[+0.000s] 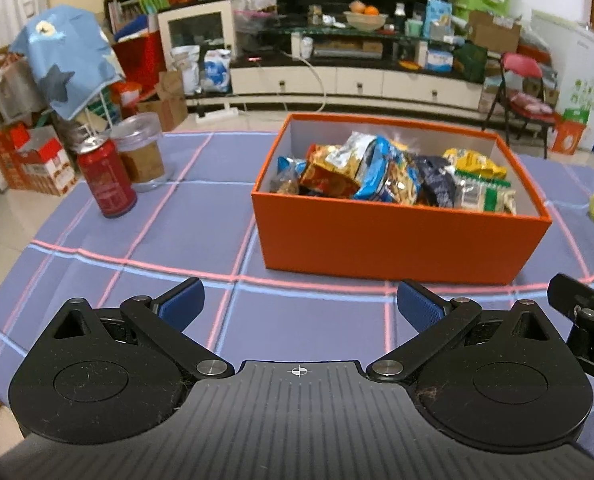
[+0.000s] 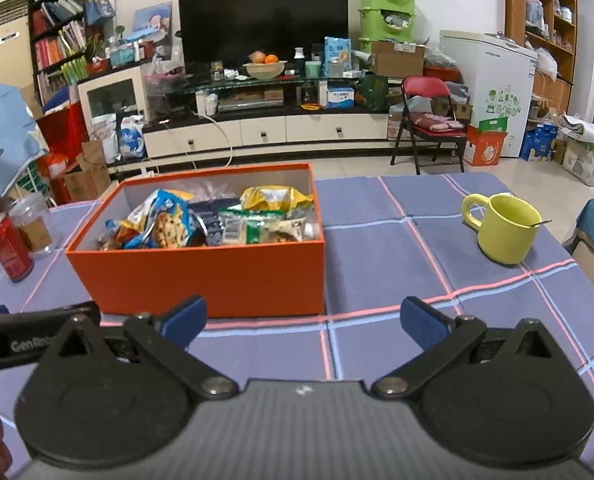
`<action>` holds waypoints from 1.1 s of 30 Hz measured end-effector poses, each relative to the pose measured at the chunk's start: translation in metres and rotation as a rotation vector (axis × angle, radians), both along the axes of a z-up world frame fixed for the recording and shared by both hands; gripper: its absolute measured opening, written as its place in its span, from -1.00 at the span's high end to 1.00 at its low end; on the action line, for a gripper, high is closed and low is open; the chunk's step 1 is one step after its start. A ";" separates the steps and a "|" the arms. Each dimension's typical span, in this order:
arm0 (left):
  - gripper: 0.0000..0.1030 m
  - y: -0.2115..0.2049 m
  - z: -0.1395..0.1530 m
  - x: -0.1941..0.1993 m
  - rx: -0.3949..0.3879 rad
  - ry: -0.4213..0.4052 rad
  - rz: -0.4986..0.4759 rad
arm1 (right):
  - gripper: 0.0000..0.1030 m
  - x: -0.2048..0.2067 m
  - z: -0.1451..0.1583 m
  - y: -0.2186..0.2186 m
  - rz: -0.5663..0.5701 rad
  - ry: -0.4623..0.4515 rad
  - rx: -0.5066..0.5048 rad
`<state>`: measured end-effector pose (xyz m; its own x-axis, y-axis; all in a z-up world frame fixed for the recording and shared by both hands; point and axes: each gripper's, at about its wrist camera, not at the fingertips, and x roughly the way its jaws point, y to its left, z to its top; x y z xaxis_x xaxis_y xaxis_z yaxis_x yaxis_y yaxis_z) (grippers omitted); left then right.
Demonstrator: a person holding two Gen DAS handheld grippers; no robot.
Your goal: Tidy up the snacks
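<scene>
While both pairs of tongs hang low over the near edge of the bench [image 1: 201, 200], each with its blue pads spread wide and nothing between them, the snacks [image 1: 393, 178] already lie heaped in the orange box [image 1: 397, 240], which sits at the centre of the left wrist view and left of centre in the right wrist view. No loose packet shows on the checked cloth in either view, so the sorting looks done or close to it; any step left is probably tidying the pile or drawing back.

To do that well, the left tongs [image 1: 299, 306] should come in over the front wall of the box, not against it, since cardboard this light may slide. The right tongs [image 2: 303, 320] have open cloth ahead and should keep away from the yellow mug [image 2: 505, 226] at the right of that view, whose spoon handle juts over the rim. At the left stand a red can [image 1: 107, 178] and a clear jar [image 1: 141, 152], just beside each other and easy to tip with a wide sweep.
</scene>
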<state>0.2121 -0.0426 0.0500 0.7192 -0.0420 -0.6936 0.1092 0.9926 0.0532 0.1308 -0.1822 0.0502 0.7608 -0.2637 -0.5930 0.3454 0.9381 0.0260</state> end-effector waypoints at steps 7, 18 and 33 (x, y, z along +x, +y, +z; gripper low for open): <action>-0.83 0.004 0.000 -0.006 -0.029 -0.011 -0.018 | -0.99 0.001 -0.005 0.003 -0.001 0.027 -0.012; -0.83 -0.004 0.001 -0.011 0.024 -0.022 -0.036 | -0.99 0.002 -0.009 0.002 -0.001 0.042 -0.005; -0.82 0.001 0.003 -0.012 0.009 -0.035 -0.021 | -0.99 0.003 -0.010 0.005 0.002 0.046 -0.004</action>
